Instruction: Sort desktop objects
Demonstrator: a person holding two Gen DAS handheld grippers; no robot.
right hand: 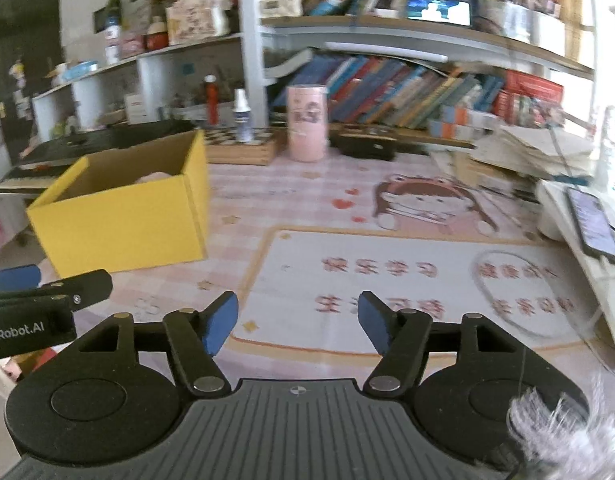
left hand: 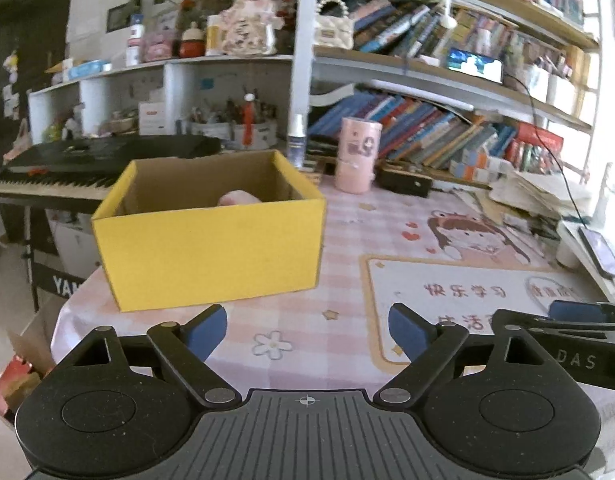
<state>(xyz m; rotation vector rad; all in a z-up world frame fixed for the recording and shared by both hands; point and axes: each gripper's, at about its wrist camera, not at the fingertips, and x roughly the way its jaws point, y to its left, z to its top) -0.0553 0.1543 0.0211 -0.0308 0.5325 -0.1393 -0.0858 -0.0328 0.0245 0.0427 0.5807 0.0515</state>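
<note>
1. The left gripper [left hand: 307, 332] hangs over the near part of the table [left hand: 347, 232], released, nothing between its blue pads.
2. The right gripper [right hand: 297, 322] is also released and empty, above the printed desk mat [right hand: 387, 240].
3. The yellow box [left hand: 207, 248] stands open at the table's left edge; something pink [left hand: 237, 199] lies inside it.
4. A pink cup [left hand: 357, 154] stands near the far edge.
</note>
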